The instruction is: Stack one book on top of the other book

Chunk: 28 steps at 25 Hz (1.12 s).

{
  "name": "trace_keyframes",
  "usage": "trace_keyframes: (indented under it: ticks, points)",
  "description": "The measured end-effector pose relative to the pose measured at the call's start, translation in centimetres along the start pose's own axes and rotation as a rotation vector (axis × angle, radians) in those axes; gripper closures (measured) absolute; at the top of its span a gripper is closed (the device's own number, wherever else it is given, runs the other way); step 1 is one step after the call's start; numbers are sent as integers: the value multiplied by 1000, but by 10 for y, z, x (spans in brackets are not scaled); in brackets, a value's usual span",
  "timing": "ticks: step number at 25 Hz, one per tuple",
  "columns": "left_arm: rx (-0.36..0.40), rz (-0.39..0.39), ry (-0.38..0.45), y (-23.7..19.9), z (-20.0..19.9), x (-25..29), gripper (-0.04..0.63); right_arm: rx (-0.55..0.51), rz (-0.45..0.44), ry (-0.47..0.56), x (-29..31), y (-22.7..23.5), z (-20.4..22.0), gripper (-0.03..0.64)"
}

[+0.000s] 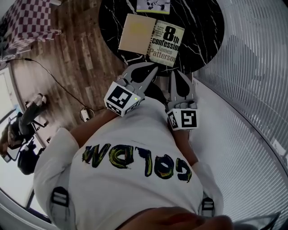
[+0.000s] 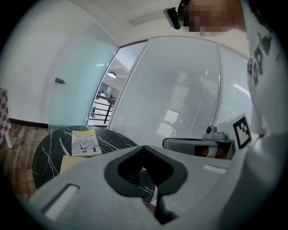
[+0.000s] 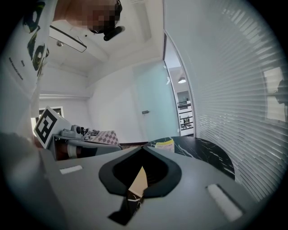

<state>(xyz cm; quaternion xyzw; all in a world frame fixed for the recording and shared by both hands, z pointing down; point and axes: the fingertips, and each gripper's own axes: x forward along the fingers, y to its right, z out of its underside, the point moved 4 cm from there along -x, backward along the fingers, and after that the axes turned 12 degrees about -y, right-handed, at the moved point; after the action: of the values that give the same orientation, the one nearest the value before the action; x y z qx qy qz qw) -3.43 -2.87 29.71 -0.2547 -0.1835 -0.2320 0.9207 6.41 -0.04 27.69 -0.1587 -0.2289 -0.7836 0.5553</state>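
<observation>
Grippers, both closed and empty, hover side by side at the near edge of a black table (image 1: 204, 27): left gripper (image 1: 150, 69), then right gripper (image 1: 178, 75). Near book (image 1: 167, 45) lies just beyond their tips; far book (image 1: 153, 4) rests at the far edge.

You have two books on one table (image 1: 204, 22): near book (image 1: 167, 45), far book (image 1: 153, 4). Two grippers before it: left gripper (image 1: 152, 69), right gripper (image 1: 178, 75).

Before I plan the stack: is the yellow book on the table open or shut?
Shut: the yellow book lies flat on the black marble table, its cover facing up.
</observation>
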Motion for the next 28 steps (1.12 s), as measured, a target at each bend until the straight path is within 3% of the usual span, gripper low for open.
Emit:
trace_keyframes:
  ticks: [14, 17, 28]
  points:
    - [-59, -40, -136, -20, 42, 20, 552, 35, -8, -102, 22, 28, 32, 610]
    - [-76, -69, -180, -32, 59, 26, 537, 47, -6, -134, 29, 35, 47, 568]
    - [-217, -54, -318, -68, 120, 65, 471, 100, 34, -241, 66, 76, 98, 513]
